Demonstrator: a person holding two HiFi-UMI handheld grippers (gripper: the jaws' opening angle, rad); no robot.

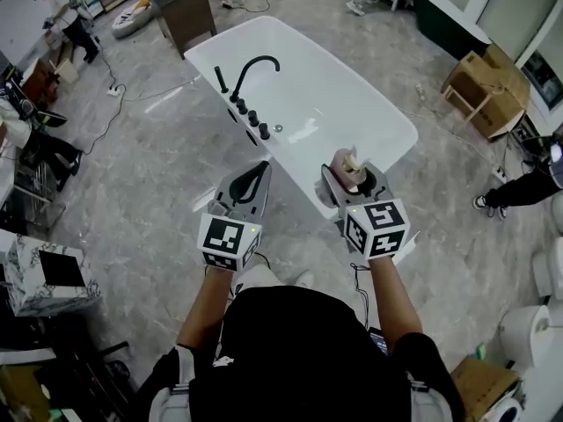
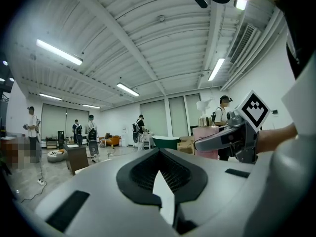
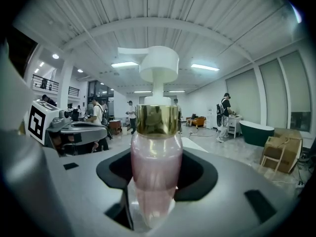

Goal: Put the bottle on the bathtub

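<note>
A pink pump bottle (image 1: 350,167) with a gold collar and white pump head stands upright between the jaws of my right gripper (image 1: 353,176), which is shut on it. The right gripper view shows the bottle (image 3: 155,157) close up, filling the gap of the right gripper (image 3: 153,196). It hangs over the near rim of the white bathtub (image 1: 396,134). My left gripper (image 1: 252,181) is held beside it, to its left, over the floor by the tub's near side. In the left gripper view the left gripper (image 2: 162,181) has its jaws together with nothing in them, and the bottle (image 2: 206,139) shows at the right.
A black arched faucet (image 1: 253,67) and a row of black knobs (image 1: 251,117) stand on the tub's left rim. Cardboard boxes (image 1: 488,86) and a dark green tub (image 1: 449,16) lie at the far right, a brown cabinet (image 1: 186,11) beyond the tub. Several people stand around the room.
</note>
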